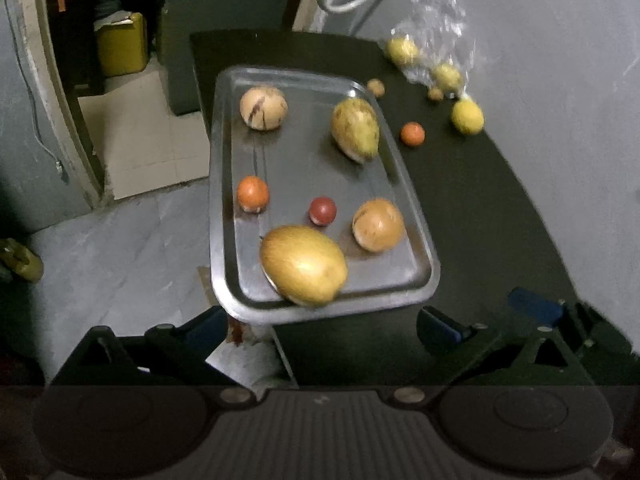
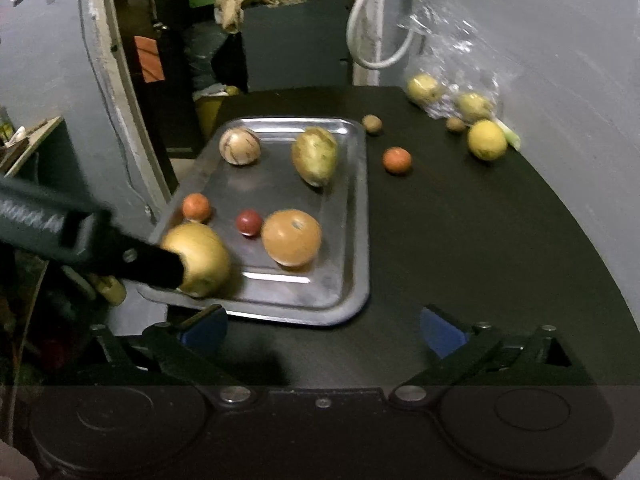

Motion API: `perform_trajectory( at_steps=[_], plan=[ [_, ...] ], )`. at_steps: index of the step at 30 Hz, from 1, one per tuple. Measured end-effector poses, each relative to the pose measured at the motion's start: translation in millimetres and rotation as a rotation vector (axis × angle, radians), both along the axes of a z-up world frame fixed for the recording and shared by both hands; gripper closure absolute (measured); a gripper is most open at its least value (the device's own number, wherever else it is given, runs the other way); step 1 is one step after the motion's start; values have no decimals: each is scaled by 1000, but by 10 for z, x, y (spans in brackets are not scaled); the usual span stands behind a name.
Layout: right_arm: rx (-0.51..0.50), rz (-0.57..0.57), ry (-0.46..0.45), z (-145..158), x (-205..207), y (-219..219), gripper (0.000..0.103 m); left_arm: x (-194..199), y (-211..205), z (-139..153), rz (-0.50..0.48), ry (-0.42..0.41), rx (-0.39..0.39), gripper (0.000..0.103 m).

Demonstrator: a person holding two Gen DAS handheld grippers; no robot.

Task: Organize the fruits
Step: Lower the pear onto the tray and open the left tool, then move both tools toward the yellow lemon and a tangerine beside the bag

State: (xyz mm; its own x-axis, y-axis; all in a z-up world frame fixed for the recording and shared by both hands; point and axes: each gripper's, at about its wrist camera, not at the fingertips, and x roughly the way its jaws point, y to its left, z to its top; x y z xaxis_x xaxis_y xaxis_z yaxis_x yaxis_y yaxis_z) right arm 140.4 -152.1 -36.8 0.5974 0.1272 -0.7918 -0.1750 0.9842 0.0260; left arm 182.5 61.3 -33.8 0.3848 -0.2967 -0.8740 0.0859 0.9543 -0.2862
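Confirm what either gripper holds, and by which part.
Nothing is held: left gripper and right gripper both gape open; the big yellow fruit lies on the tray.

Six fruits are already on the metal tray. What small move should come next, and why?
Probably move the open right gripper toward the small orange fruit, which lies on the black table just beside the tray. It is the nearest loose fruit; the left gripper is also open, at the tray's near edge.
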Motion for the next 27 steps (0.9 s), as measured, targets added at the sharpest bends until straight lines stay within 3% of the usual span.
perform_trajectory(
  at_steps=[11, 18, 27],
  plan=[
    [-55, -132, 62, -60, -29, -443, 1, -21, -187, -90, -63, 66, 62, 1],
    [-63, -189, 15, -15, 36, -786, 1, 110, -464, 10, -92, 35, 65, 1],
    [-80, -168, -73, 148, 305, -1185, 1, 409, -923, 113, -116, -6, 98, 1]
  ],
)
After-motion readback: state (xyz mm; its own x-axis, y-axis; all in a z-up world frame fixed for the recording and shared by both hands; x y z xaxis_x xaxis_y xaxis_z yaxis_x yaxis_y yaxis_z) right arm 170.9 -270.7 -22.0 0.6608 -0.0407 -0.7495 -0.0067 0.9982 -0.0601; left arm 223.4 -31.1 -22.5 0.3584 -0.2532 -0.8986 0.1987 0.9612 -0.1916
